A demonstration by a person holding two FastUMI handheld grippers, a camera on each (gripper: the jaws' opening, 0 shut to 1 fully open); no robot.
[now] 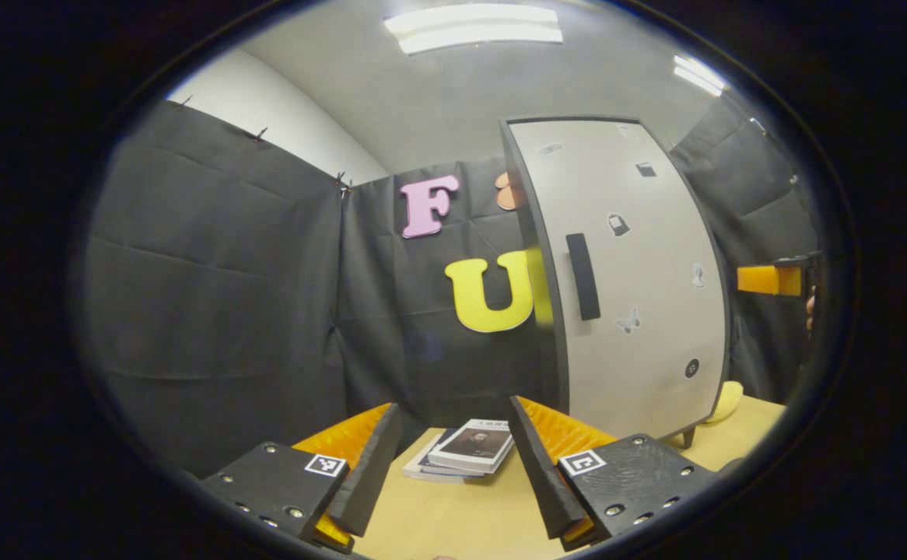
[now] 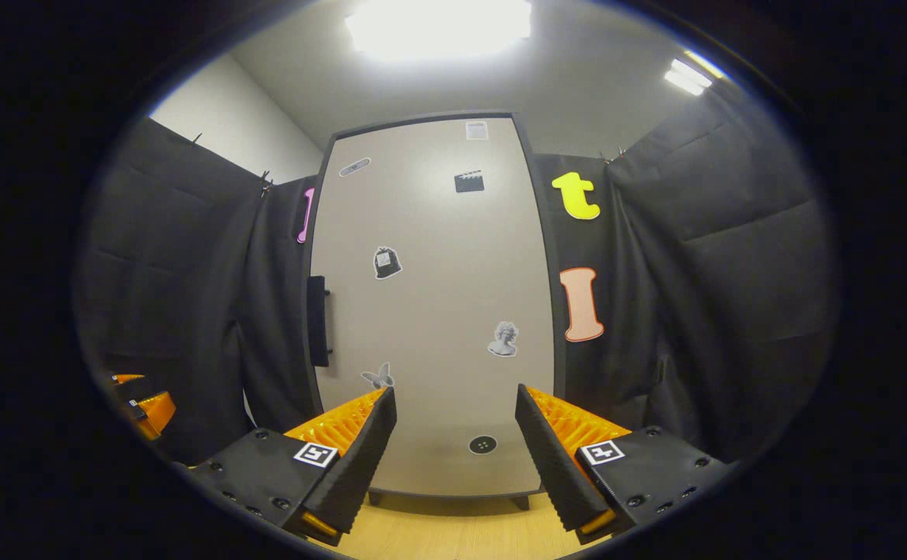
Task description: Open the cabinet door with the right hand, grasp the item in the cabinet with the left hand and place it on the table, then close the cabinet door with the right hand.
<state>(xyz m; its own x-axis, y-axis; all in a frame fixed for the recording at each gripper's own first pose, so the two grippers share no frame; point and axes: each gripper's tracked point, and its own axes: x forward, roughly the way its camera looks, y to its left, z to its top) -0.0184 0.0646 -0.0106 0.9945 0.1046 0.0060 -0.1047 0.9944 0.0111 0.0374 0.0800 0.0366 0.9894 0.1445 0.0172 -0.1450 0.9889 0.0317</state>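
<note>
The cabinet [image 1: 640, 311] stands on the table, its grey stickered door [image 2: 438, 311] flush and closed. A dark vertical handle [image 1: 583, 276] sits near the door's left edge, and shows again as the handle [image 2: 317, 320] in the right gripper view. What is inside the cabinet is hidden. My left gripper [image 1: 453, 459] is open and empty above the table, left of and in front of the cabinet. My right gripper [image 2: 453, 451] is open and empty too, facing the lower part of the door from a short distance. The right gripper [image 1: 772, 280] also appears far right, held by a hand.
A small stack of books [image 1: 465, 451] lies on the wooden table [image 1: 469, 521] just ahead of my left gripper. A yellow object [image 1: 726, 400] pokes out beside the cabinet's right foot. Black cloth walls close in the booth. The left gripper [image 2: 142, 404] shows at the far left.
</note>
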